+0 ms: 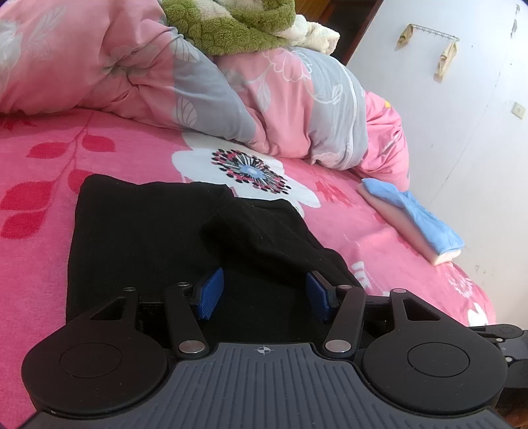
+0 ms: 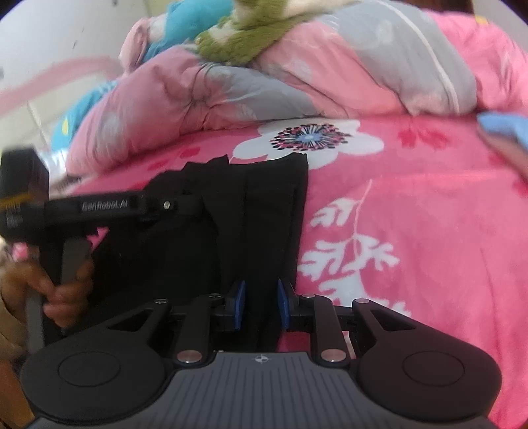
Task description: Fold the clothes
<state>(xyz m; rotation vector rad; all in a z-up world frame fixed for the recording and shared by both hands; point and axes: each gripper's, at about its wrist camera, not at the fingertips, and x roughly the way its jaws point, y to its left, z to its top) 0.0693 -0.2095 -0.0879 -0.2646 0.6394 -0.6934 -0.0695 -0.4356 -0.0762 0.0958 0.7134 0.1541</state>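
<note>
Left gripper [image 1: 264, 293] spread above black garment [image 1: 148, 231]; right gripper [image 2: 260, 305] narrowly parted, straddling garment edge, unpinched. Advised: seat pads fully before closing.

Bed [image 1: 49, 184]: pink blanket bare to the left of the black garment [image 1: 138, 231] and between it and the folded blue cloth [image 1: 412, 214] near the wall-side edge. Far side blocked by heaped quilt [image 1: 198, 82] with green fleece [image 1: 231, 29] on top. Wall [image 1: 462, 148] closes off the right edge.
</note>
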